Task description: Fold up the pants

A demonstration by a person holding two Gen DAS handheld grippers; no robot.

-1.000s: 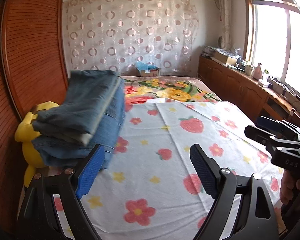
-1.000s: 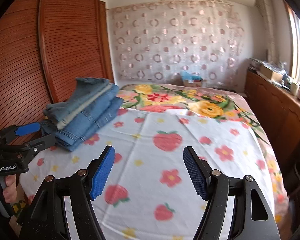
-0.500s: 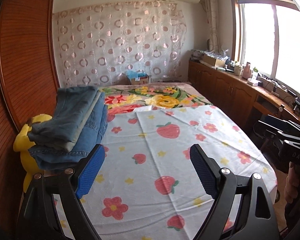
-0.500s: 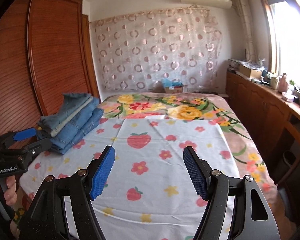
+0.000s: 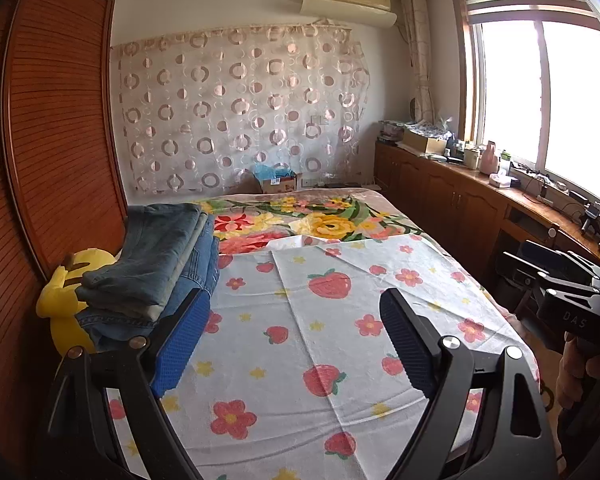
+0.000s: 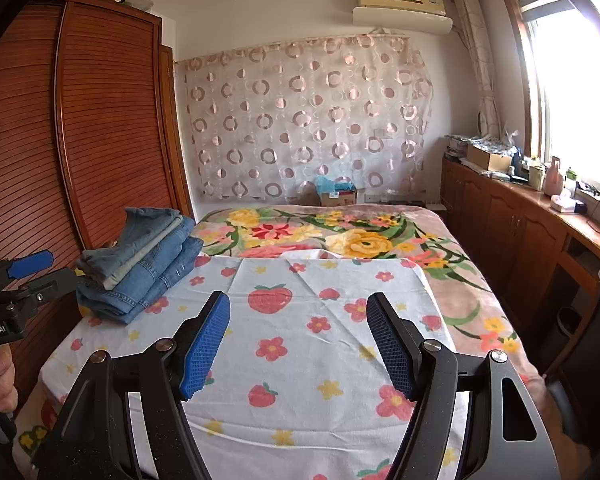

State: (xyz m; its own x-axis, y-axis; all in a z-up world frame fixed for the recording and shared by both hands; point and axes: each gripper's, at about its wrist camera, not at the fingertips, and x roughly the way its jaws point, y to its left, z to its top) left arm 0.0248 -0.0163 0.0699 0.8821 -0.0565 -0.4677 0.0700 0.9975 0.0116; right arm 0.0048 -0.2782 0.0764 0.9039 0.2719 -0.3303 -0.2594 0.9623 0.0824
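Folded pants (image 6: 140, 258) lie stacked at the sheet's (image 6: 320, 344) left edge.

Folded blue denim pants (image 6: 140, 264) lie stacked at the bed's left edge, beside the wardrobe.

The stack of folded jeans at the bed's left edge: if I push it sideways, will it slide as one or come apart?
The stack of folded jeans would likely shear: layers are loose and uneven. The sheet may bunch underneath. Denim probably sags when lifted.
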